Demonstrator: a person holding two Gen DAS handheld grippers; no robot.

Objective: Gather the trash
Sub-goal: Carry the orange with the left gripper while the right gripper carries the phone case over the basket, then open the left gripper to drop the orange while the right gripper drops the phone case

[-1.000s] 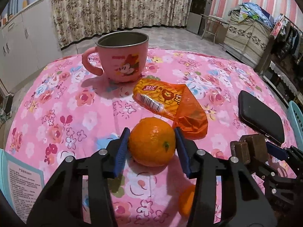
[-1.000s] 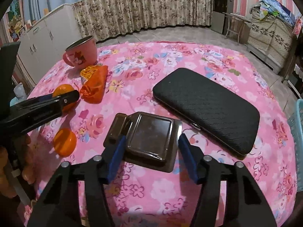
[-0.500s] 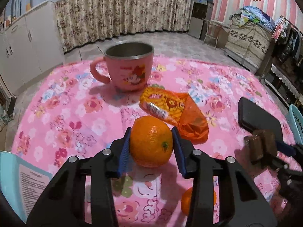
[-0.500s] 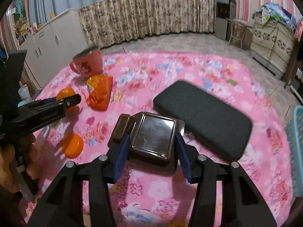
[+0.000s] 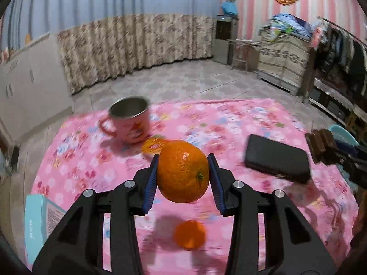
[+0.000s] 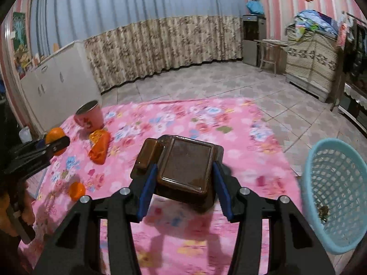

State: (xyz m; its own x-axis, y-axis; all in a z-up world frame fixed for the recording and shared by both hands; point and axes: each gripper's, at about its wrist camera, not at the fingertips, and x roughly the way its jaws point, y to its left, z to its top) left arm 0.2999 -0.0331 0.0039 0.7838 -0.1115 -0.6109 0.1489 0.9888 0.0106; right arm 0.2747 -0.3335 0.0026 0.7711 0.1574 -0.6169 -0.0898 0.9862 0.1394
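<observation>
My left gripper (image 5: 183,178) is shut on an orange (image 5: 183,170) and holds it up above the pink flowered table (image 5: 240,119). My right gripper (image 6: 184,183) is shut on a brown plastic tray (image 6: 185,166) and holds it above the table, left of the light blue mesh basket (image 6: 335,194). An orange snack wrapper (image 6: 99,146) lies near the pink mug (image 6: 88,116). A second small orange (image 5: 189,233) lies on the table below the left gripper. The left gripper with its orange (image 6: 55,136) shows at the left of the right wrist view.
A black case (image 5: 277,161) lies on the table's right side. A light blue box (image 5: 37,220) sits at the front left edge. The basket stands beside the table's right edge with a bit of debris inside. White cabinets (image 6: 52,87) stand at the far left.
Both grippers have risen well above the table, the left one carrying the orange and the right one the brown tray. The basket has come into the right wrist view.
</observation>
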